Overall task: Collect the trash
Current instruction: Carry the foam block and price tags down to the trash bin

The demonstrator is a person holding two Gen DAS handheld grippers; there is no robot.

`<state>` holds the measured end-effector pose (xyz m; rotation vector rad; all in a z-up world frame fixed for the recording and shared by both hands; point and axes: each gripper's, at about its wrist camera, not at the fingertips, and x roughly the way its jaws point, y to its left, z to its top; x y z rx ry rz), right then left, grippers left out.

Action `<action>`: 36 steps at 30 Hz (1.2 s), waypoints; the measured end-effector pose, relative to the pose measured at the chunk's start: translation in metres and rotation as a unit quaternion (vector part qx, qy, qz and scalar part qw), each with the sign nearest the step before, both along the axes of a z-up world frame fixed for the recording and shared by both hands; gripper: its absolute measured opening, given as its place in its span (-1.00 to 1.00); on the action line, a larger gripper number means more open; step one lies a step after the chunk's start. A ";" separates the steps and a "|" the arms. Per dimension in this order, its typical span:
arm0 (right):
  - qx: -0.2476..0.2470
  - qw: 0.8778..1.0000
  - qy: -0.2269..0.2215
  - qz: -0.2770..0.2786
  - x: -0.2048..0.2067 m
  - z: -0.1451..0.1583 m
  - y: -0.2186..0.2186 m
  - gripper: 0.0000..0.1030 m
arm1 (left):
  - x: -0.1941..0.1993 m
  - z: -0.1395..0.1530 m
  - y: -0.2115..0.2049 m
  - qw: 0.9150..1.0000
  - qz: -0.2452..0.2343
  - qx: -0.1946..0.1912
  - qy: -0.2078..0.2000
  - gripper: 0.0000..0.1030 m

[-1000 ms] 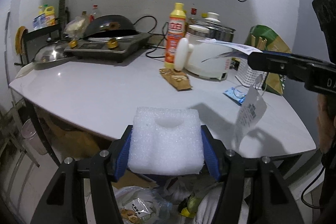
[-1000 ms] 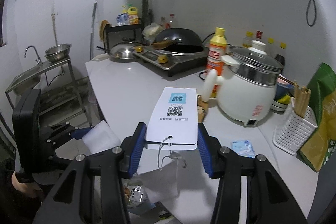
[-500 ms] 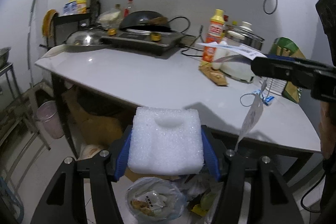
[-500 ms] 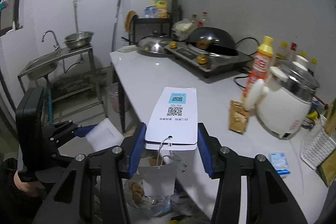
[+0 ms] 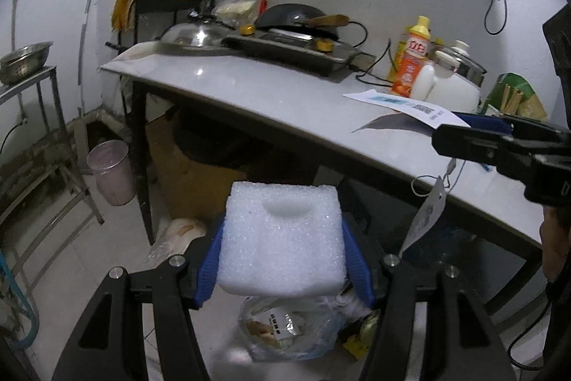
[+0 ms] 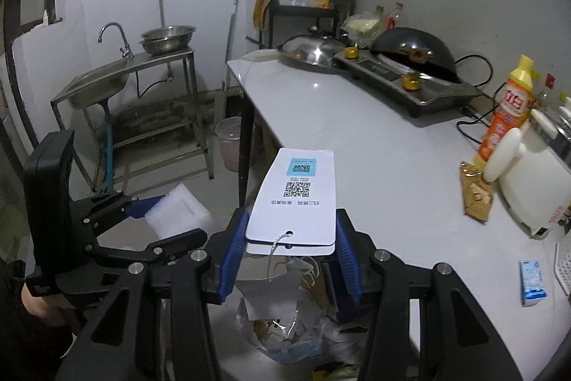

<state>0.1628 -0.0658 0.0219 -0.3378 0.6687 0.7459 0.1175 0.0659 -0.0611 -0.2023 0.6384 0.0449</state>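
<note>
My left gripper (image 5: 283,250) is shut on a white foam block (image 5: 283,238), pinched between its blue pads. It hangs off the table's front edge, above a clear plastic bag of trash (image 5: 285,331) on the floor. My right gripper (image 6: 291,250) is shut on white paper tags with QR codes (image 6: 296,195); a string and a further tag dangle below it. In the right wrist view the left gripper (image 6: 157,220) with the foam block (image 6: 178,209) sits at the left, and the trash bag (image 6: 282,331) lies below both. In the left wrist view the right gripper (image 5: 499,138) and its tags (image 5: 410,104) enter from the right.
The white table (image 6: 357,138) carries a stove with a wok (image 6: 410,59), an orange bottle (image 6: 510,109), a rice cooker (image 6: 535,174), a brown wrapper (image 6: 474,195) and a small blue packet (image 6: 531,277). A steel sink stand (image 6: 117,84) and a pink bucket (image 6: 232,141) are at the left.
Both grippers have drawn back from the table and sunk, each still gripping its item. The table has receded and the floor with the trash bag has come into view below them.
</note>
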 end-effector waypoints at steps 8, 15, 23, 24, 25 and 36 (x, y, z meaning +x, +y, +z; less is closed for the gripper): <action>-0.016 1.000 0.020 0.012 -0.010 -0.047 0.035 -0.11 | -0.012 -0.032 0.027 0.999 0.021 0.000 0.026 0.19; -0.034 0.998 0.052 0.024 -0.009 -0.092 0.053 -0.11 | -0.015 -0.060 0.040 0.998 0.034 -0.013 0.047 0.19; -0.049 0.995 0.089 0.024 0.002 -0.141 0.061 -0.11 | -0.006 -0.093 0.045 0.997 0.029 -0.023 0.075 0.19; -0.050 0.994 0.091 0.023 0.004 -0.145 0.063 -0.11 | -0.004 -0.100 0.045 0.996 0.028 -0.025 0.080 0.19; -0.054 0.994 0.097 0.021 0.007 -0.152 0.063 -0.11 | -0.002 -0.102 0.045 0.996 0.027 -0.027 0.083 0.19; -0.079 0.985 0.151 -0.005 0.034 -0.224 0.057 -0.11 | 0.021 -0.153 0.048 0.991 0.018 -0.046 0.122 0.19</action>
